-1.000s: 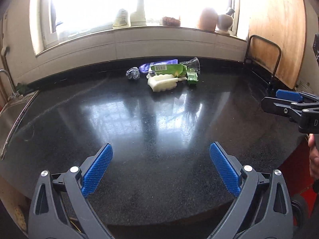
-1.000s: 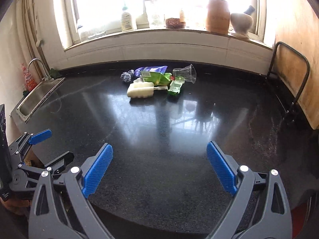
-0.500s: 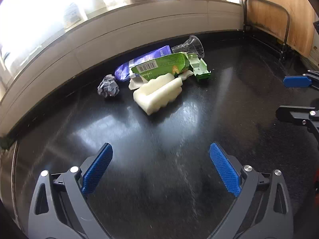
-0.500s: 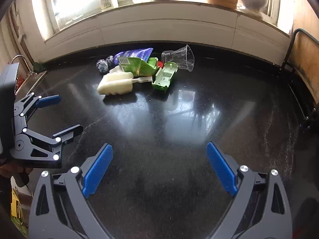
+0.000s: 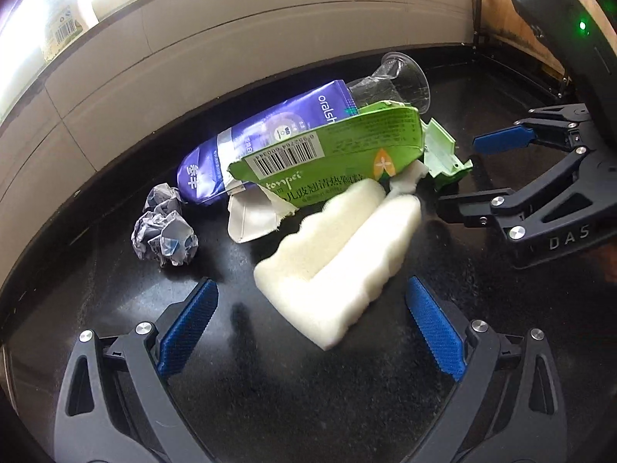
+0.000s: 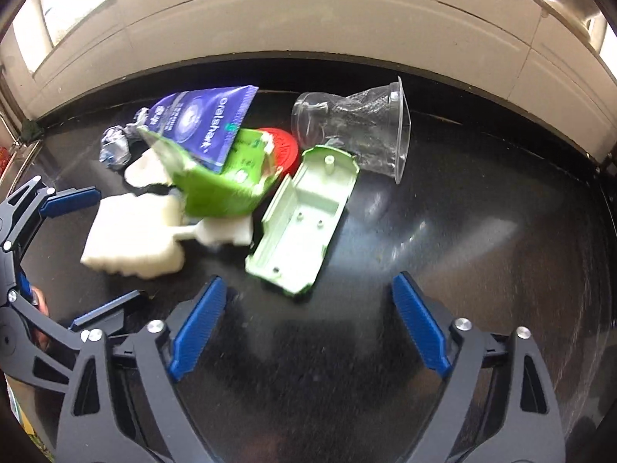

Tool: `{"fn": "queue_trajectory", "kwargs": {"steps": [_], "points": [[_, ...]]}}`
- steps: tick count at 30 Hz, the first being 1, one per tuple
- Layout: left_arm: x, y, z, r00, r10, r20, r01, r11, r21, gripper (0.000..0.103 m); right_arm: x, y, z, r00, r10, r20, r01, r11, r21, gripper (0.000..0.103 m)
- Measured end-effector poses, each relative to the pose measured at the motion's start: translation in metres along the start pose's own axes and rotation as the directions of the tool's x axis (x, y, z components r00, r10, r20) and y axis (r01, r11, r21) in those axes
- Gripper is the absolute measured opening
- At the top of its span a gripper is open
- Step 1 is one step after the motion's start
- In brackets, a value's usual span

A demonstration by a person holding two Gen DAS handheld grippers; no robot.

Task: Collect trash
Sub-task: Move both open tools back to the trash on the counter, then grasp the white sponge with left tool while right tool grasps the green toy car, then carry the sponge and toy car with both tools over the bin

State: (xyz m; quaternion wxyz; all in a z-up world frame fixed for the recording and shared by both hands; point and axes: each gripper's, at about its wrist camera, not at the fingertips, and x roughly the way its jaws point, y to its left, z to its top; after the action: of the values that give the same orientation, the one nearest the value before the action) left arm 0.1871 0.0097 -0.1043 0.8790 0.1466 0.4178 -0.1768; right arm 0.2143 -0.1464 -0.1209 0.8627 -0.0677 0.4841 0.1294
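Observation:
A heap of trash lies on the black counter by the back wall: a white foam block, a torn green carton, a purple pouch, a crumpled foil ball, a crushed clear cup, a pale green plastic tray and a red lid. My left gripper is open just before the foam block. My right gripper is open just before the green tray; it also shows in the left wrist view.
A tiled ledge runs behind the heap. A black metal rack stands at the far right by a wooden board. A sink edge shows at far left. Bottles stand on the windowsill.
Both grippers have moved forward across the counter toward the trash heap, which is now close in front of them. Both stay open. Nothing has been taken hold of.

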Motion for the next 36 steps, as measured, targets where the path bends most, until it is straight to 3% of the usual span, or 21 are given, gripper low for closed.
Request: {"fn": "queue_trajectory", "kwargs": {"steps": [5,8,10,12,15,16,19,24,31,36], "points": [[0.006,0.006,0.011,1.0,-0.017,0.023,0.017,1.0,0.003,0.095,0.006,-0.008,0.009,0.999,-0.009,0.034,0.009,1.0,-0.004,0.075],[0.007,0.0,0.013,0.999,-0.027,0.026,0.027,1.0,0.015,0.095,0.004,-0.012,0.012,0.999,-0.002,0.046,0.002,1.0,-0.011,0.058],[0.006,-0.008,0.014,0.999,-0.024,0.037,0.023,0.999,0.026,0.094,0.003,-0.011,0.011,0.999,0.006,0.045,-0.005,1.0,-0.014,0.036],[0.001,-0.015,0.012,0.998,-0.041,0.051,0.04,0.999,0.034,0.088,0.001,-0.014,0.008,0.999,0.01,0.044,-0.01,1.0,-0.004,0.037],[-0.005,-0.026,0.009,0.998,-0.036,0.042,0.035,0.999,0.024,0.064,-0.009,-0.022,0.0,0.999,0.024,0.045,-0.024,1.0,0.009,0.036],[-0.007,-0.029,0.007,0.999,-0.038,0.032,0.038,0.999,0.009,0.051,-0.012,-0.025,-0.003,0.999,0.033,0.043,-0.034,0.999,0.018,0.036],[-0.016,-0.042,-0.002,0.999,-0.049,0.024,0.049,0.999,-0.016,0.038,-0.026,-0.03,-0.015,0.998,0.031,0.055,-0.032,0.999,0.024,0.036],[-0.048,-0.069,-0.022,1.0,0.006,0.024,-0.005,0.999,-0.042,0.033,-0.062,-0.035,-0.05,0.996,0.029,0.084,-0.031,0.999,0.021,0.036],[-0.104,-0.111,-0.066,0.987,0.16,-0.005,-0.159,0.977,-0.143,0.033,-0.123,-0.021,-0.12,0.99,0.014,0.142,-0.014,1.0,-0.006,0.036],[-0.141,-0.119,-0.107,0.991,0.131,-0.017,-0.131,0.95,-0.282,0.033,-0.152,-0.018,-0.17,0.986,0.021,0.163,-0.025,0.999,0.022,0.036]]}}
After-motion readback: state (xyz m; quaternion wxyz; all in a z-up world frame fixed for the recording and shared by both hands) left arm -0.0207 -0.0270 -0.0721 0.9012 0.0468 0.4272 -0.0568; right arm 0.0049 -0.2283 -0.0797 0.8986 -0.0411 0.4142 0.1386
